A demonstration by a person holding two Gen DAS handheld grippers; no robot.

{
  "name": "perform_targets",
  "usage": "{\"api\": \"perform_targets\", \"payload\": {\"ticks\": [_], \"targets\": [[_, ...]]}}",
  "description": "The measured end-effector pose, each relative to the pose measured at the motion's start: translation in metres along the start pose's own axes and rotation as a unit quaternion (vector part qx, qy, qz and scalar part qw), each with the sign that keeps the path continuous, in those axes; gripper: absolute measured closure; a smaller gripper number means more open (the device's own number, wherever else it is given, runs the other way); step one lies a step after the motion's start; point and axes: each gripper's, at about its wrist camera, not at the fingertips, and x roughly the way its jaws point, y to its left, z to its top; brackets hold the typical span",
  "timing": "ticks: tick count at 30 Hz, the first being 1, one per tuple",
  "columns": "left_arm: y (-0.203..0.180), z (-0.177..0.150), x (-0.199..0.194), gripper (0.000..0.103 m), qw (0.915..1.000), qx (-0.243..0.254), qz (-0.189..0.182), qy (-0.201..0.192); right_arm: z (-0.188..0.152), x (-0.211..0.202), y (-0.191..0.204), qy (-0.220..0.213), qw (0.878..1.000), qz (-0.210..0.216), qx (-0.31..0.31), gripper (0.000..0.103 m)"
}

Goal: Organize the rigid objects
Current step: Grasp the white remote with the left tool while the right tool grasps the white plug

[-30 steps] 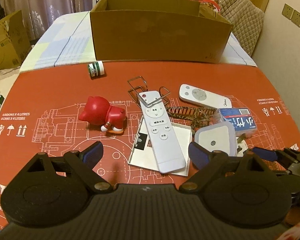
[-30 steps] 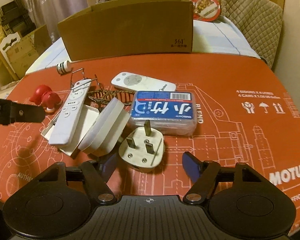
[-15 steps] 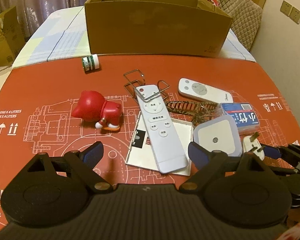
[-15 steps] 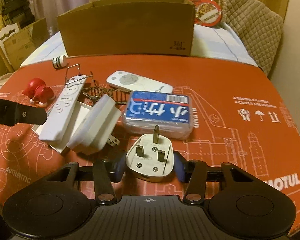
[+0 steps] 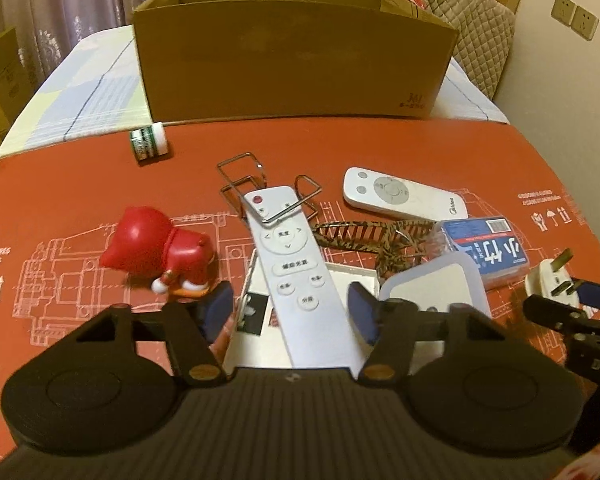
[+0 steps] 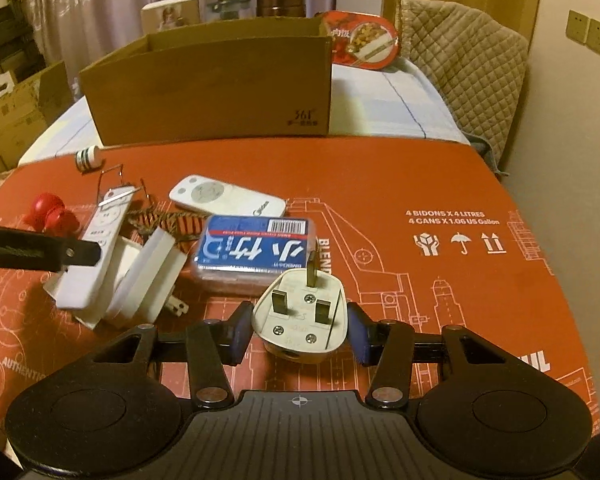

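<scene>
Gripping white plug (image 6: 302, 318), right claw (image 6: 298, 330) is clenched on it; left claw (image 5: 292, 312) is closing around long remote (image 5: 296, 276), pads not touching.

Left gripper (image 5: 292, 310) is closing in around the long white remote (image 5: 298, 276) — pads either side, not squeezing it yet. The remote lies on a white card (image 5: 352, 276) with a wire clip (image 5: 260, 188) over its top end. Red toy figure (image 5: 160, 254) just left; second remote (image 5: 404, 198), blue box (image 5: 484, 248) off right. Right gripper (image 5: 560, 296) has the white plug (image 5: 550, 282) — cardboard box (image 5: 296, 48) behind.
</scene>
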Motion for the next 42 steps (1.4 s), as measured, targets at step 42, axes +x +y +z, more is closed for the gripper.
{"api": "perform_targets", "payload": {"ticks": [42], "targets": [[-0.014, -0.030, -0.014, 0.070, 0.9971, 0.064, 0.038, 0.014, 0.001, -0.018, -0.003, -0.012, 1.000, 0.005, 0.019, 0.057]]}}
